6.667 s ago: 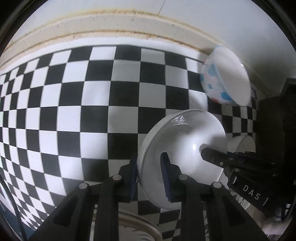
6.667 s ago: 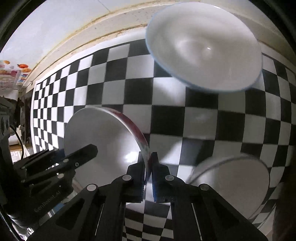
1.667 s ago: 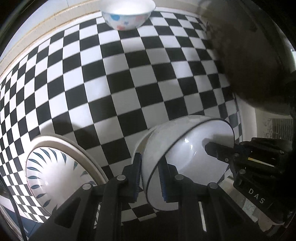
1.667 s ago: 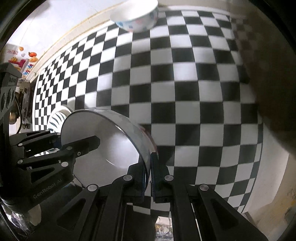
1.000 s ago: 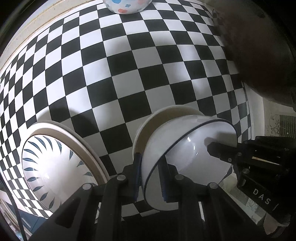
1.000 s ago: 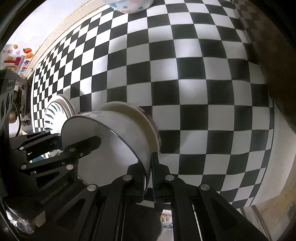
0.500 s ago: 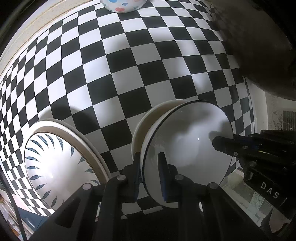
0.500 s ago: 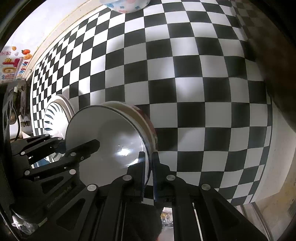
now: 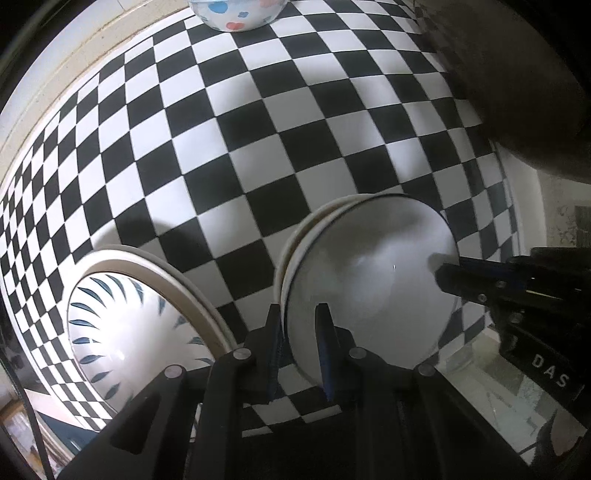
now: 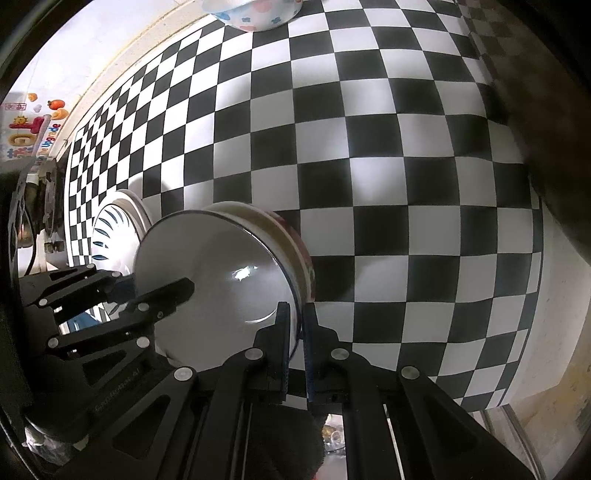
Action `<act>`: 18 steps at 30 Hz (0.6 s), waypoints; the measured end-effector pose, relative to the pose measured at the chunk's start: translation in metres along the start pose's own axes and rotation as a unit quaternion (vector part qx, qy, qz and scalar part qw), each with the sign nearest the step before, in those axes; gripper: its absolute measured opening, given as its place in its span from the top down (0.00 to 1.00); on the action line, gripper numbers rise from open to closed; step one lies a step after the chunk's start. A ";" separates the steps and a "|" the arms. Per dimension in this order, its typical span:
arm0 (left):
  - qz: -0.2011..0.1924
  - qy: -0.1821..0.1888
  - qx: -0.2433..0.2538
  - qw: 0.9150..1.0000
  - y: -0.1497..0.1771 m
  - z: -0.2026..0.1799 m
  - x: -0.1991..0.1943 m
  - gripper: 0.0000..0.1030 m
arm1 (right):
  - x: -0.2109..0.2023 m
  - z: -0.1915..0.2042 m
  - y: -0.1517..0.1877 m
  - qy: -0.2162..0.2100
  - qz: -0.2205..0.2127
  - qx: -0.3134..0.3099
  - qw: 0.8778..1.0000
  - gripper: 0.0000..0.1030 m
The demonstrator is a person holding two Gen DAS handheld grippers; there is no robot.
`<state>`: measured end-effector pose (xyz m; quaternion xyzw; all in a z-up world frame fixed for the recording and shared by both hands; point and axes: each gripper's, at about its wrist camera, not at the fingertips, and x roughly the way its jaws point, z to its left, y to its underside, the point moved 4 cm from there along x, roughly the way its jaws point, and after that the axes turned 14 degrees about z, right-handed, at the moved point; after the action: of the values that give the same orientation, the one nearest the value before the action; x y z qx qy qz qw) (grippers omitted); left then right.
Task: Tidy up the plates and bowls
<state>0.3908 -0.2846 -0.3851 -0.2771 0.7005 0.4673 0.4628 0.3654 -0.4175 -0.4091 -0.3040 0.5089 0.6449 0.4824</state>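
Low in the frame, both tongs pinch opposite rims of the white bowl (image 9: pixel 369 280): left tongs (image 9: pixel 301 354), right tongs (image 10: pixel 295 350). It sits nested in another bowl (image 10: pixel 295 240) on the checkered surface (image 9: pixel 258 129) (presumably stacking like with like).

Probably a home kitchen or dining spot, black-and-white checkered tablecloth (image 9: pixel 229 122), stacked bowls (image 9: pixel 369 280), blue-patterned plate (image 9: pixel 122 325), floral bowl (image 10: pixel 258 14), colourful children's sticker (image 10: pixel 26 129) on the wall
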 end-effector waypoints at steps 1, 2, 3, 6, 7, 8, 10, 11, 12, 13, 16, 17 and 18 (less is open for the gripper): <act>0.002 0.003 -0.001 1.000 0.000 0.002 0.001 0.85 | 0.000 0.000 0.000 0.002 0.000 0.000 1.000 0.92; 0.002 0.008 -0.004 1.000 -0.001 0.004 0.001 0.85 | 0.000 0.000 0.000 0.004 -0.001 -0.001 1.000 0.92; 0.002 0.010 -0.005 1.000 -0.002 0.004 0.000 0.85 | 0.001 0.000 0.001 0.001 -0.001 0.001 1.000 0.92; 0.002 0.013 -0.006 1.000 -0.004 0.007 0.000 0.85 | 0.002 -0.003 0.000 -0.006 0.002 0.004 1.000 0.92; 0.000 0.016 -0.006 1.000 -0.005 0.009 -0.001 0.85 | 0.002 -0.004 0.001 -0.006 0.003 0.004 1.000 0.92; -0.002 0.018 -0.008 1.000 -0.005 0.011 -0.003 0.85 | 0.002 -0.004 0.001 -0.005 0.004 0.002 1.000 0.92; -0.015 0.017 -0.014 1.000 -0.005 0.017 -0.014 0.85 | -0.003 -0.004 -0.001 -0.007 0.004 0.003 1.000 0.92; -0.026 0.015 -0.020 0.999 -0.006 0.019 -0.022 0.84 | -0.009 -0.003 -0.002 -0.004 -0.001 0.001 1.000 0.92; -0.040 0.017 -0.025 0.999 -0.006 0.024 -0.033 0.84 | -0.016 -0.001 -0.004 -0.002 -0.006 -0.001 1.000 0.92; -0.055 0.016 -0.030 0.998 -0.009 0.029 -0.045 0.84 | -0.022 0.000 -0.005 -0.001 -0.011 -0.001 1.000 0.92; -0.096 0.024 -0.044 0.994 -0.028 0.044 -0.077 0.82 | -0.053 0.009 -0.021 0.002 -0.038 -0.008 0.999 0.86; -0.104 0.026 -0.050 0.993 -0.034 0.049 -0.084 0.77 | -0.063 0.010 -0.027 0.001 -0.049 -0.009 0.999 0.74; -0.116 0.032 -0.059 0.991 -0.047 0.057 -0.094 0.77 | -0.077 0.012 -0.039 -0.001 -0.066 -0.006 0.998 0.62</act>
<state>0.4914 -0.2558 -0.3260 -0.3987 0.6493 0.4415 0.4739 0.4295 -0.4297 -0.3522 -0.3389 0.4831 0.6155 0.5224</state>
